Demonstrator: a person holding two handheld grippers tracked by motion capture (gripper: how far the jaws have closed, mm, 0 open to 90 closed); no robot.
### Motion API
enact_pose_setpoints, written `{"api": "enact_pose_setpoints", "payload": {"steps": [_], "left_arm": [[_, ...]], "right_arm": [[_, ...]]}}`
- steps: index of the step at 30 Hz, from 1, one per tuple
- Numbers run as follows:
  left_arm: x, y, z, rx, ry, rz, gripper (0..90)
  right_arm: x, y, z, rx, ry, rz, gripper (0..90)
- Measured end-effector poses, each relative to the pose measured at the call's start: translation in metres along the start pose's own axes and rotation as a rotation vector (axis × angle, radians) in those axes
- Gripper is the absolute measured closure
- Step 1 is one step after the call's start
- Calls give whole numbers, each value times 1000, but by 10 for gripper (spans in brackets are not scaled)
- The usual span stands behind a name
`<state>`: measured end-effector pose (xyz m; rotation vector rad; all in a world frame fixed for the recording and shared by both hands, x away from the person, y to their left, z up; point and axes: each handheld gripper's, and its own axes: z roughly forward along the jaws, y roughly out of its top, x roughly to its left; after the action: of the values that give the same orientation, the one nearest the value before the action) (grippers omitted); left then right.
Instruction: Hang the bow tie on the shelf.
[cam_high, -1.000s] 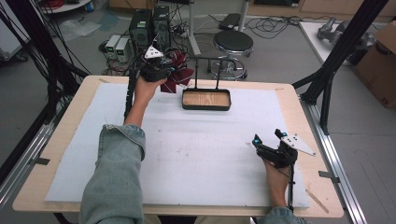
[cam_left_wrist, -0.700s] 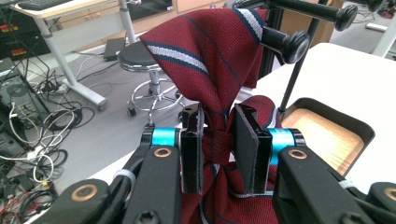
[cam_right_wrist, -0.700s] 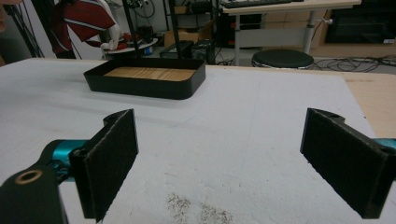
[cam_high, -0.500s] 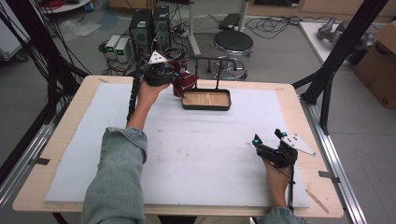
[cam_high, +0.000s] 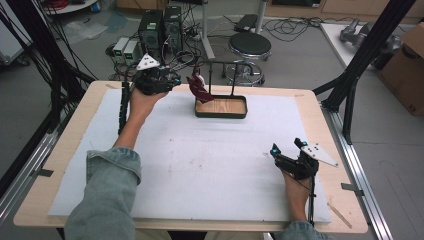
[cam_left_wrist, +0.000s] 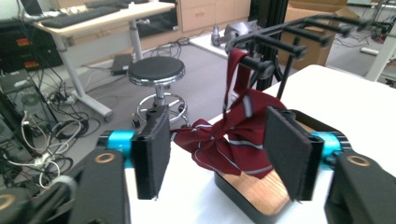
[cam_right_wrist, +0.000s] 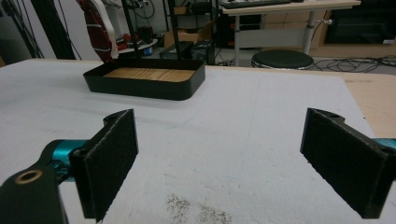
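Note:
A dark red striped tie (cam_high: 198, 89) hangs over the end of the black rack's top bar (cam_high: 220, 63), above the left end of its wooden-floored tray (cam_high: 221, 106). My left gripper (cam_high: 175, 80) hovers open just left of the tie at the table's far edge. In the left gripper view the tie (cam_left_wrist: 229, 135) droops from the bar (cam_left_wrist: 261, 67) beyond my open left gripper (cam_left_wrist: 218, 140), untouched by either pad. My right gripper (cam_high: 286, 146) rests open near the front right of the mat. The right gripper view has that gripper (cam_right_wrist: 224, 154) holding nothing, and shows the tray (cam_right_wrist: 144, 84) and the tie (cam_right_wrist: 95, 28) far off.
A white mat (cam_high: 200, 160) covers most of the wooden table. Behind the table stand a round stool (cam_high: 249, 47) and computer cases (cam_high: 160, 27) among cables. A cardboard box (cam_high: 405, 75) sits at the right. Black frame posts (cam_high: 360, 65) flank the table.
My left gripper carried the tie rightward to the rack, let it go and drew back to the left. The tie now hangs from the bar. The right gripper stayed put.

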<state>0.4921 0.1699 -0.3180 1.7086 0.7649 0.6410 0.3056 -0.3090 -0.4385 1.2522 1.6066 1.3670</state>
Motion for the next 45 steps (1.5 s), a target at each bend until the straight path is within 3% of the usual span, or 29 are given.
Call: {"api": "enact_pose_setpoints", "payload": {"steps": [8,13,23,29,37,45], "left_arm": [[-7,-2,-55,-74,-12,0,356],[-14,-14,-92,-105,-7,-9,326],[-23,-38,-145,-159,38,-22,285],[-30,-55,-165,-156,67,-23,267],[-39,-78,-179,-141,106,-25,243],[-40,-102,-192,-131,151,-68,219]], "right_arm": [[2,0,0,3,4,-14,103],[1,0,0,5,0,-12,103],[1,0,0,6,-2,-11,103],[1,0,0,5,-1,-9,103],[2,0,0,11,-2,-5,103],[2,0,0,9,-2,-5,103]]}}
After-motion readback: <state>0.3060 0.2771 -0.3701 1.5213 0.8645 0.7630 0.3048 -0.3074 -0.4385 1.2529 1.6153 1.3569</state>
